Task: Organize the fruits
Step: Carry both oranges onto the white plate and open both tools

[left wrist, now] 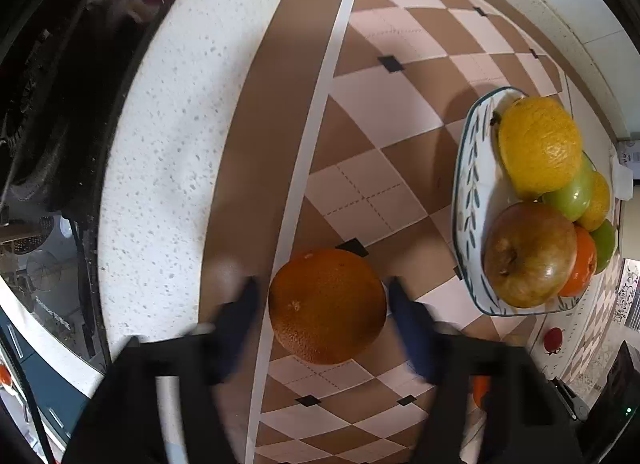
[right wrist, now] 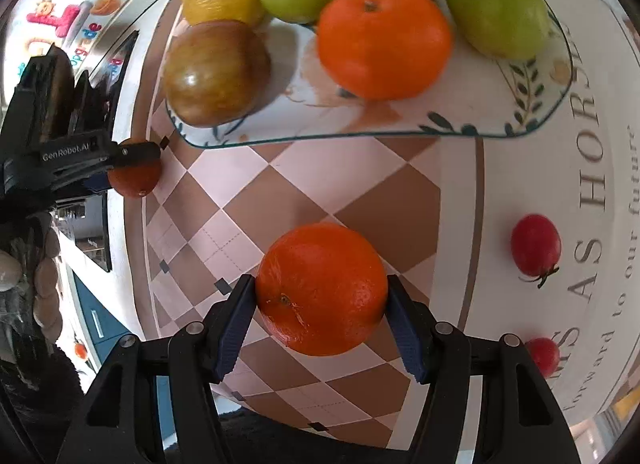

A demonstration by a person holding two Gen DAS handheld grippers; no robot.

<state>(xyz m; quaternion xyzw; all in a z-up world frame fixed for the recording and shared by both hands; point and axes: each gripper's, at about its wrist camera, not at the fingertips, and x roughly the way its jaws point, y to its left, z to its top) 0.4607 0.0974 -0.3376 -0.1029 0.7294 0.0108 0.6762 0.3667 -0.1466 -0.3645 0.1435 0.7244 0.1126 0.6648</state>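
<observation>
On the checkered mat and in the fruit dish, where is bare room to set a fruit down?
The checkered mat lies bare between the dish rim and the orange in the right gripper. Bare dish floor shows between the brown apple and the dish's orange. The dish's far side is crowded with lemons and green fruit.

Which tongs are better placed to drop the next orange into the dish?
Right. Its tongs already clamp an orange just short of the dish; the left tongs show gaps beside theirs.
</observation>
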